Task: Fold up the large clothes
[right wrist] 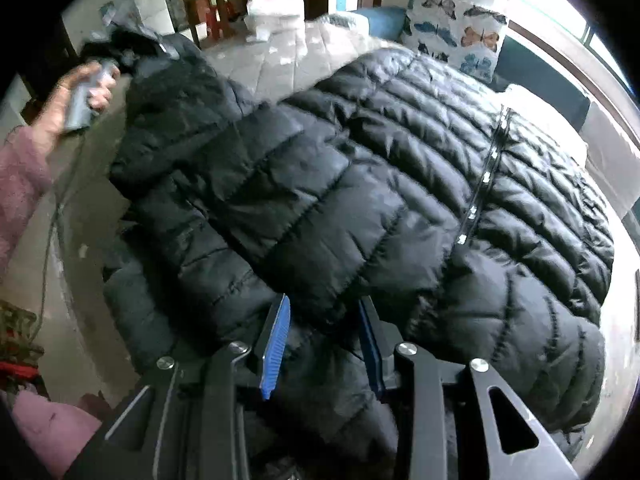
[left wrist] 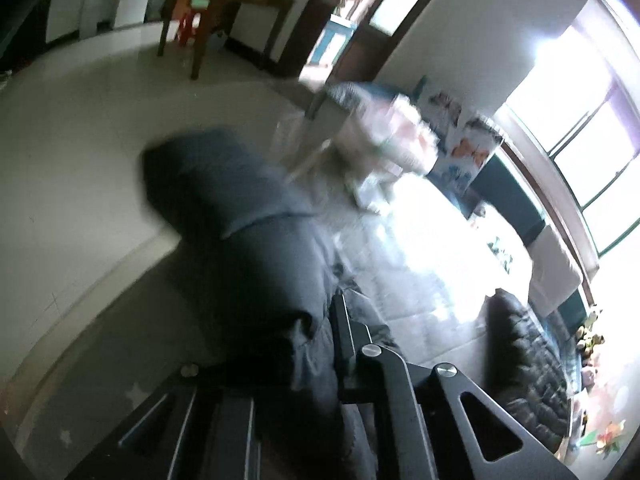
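Right wrist view: a black quilted puffer jacket (right wrist: 360, 184) lies spread over a pale quilted bed (right wrist: 280, 56), its snap-studded front edge running down the right half, and a butterfly-print pillow (right wrist: 456, 28) sits beyond its far side. The right gripper (right wrist: 326, 340) stands at the jacket's near edge, blue pads partly apart with a fold of padded fabric bulging between them; whether the pads actually press on it I cannot tell. At the jacket's far left corner, by the dark hood, the person's left hand (right wrist: 86, 96), in a pink sleeve, holds the handle of the other tool.

Left wrist view, blurred: the left gripper (left wrist: 345, 320) has its jaws closed tight on dark padded jacket fabric, a dark grey length of which hangs out past the bed's edge above the pale floor (left wrist: 80, 128).

Judging by this, the fold of the left side is in hand: the hood-end corner is gripped and ready to be carried. Next calls for drawing that held part across onto the jacket's body, toward the snap line, while the right gripper anchors the near edge so the slippery shell does not slide.
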`<state>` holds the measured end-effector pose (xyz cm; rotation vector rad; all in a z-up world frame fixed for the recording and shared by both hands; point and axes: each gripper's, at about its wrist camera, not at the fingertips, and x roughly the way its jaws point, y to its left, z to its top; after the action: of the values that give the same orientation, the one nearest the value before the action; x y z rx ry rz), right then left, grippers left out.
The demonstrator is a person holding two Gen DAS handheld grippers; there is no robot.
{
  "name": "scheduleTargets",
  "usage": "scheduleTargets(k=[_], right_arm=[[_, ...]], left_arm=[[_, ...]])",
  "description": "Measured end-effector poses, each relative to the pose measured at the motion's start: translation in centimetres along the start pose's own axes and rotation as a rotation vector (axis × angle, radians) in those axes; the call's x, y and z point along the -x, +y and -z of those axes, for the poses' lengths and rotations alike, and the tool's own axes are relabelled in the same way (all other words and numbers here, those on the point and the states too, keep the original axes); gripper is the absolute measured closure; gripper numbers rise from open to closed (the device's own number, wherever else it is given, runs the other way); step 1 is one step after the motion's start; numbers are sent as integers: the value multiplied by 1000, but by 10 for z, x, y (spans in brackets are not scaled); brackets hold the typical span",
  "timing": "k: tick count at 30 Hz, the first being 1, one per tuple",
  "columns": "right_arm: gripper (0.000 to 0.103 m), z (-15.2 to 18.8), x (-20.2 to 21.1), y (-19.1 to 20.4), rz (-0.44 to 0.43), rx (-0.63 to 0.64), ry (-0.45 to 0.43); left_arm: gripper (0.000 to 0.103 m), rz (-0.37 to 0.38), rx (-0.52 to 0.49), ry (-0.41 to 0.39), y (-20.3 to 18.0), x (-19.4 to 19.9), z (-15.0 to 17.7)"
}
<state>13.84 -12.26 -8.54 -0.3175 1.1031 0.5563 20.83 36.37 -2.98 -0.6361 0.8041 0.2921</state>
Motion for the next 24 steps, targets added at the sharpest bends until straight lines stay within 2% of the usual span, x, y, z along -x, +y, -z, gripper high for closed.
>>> scheduleTargets(k=[5, 7, 11, 14, 18, 24], right_arm=[[63, -1, 15, -2, -14, -13, -30], [63, 4, 31, -6, -17, -26, -63], [63, 17, 58, -14, 14, -50, -119], [63, 31, 80, -28, 31, -93, -167], [63, 57, 107, -57, 64, -161, -222], [63, 100, 132, -99, 106, -285, -261]], left_arm=[[92, 45, -105, -162, -51, 90, 4], [92, 72, -186, -230, -87, 132, 12], [92, 125, -320, -304, -150, 188, 44], [92, 181, -442, -346, -205, 219, 87], [92, 237, -610, -351, -265, 235, 155], [91, 326, -808, -244, -325, 223, 256]])
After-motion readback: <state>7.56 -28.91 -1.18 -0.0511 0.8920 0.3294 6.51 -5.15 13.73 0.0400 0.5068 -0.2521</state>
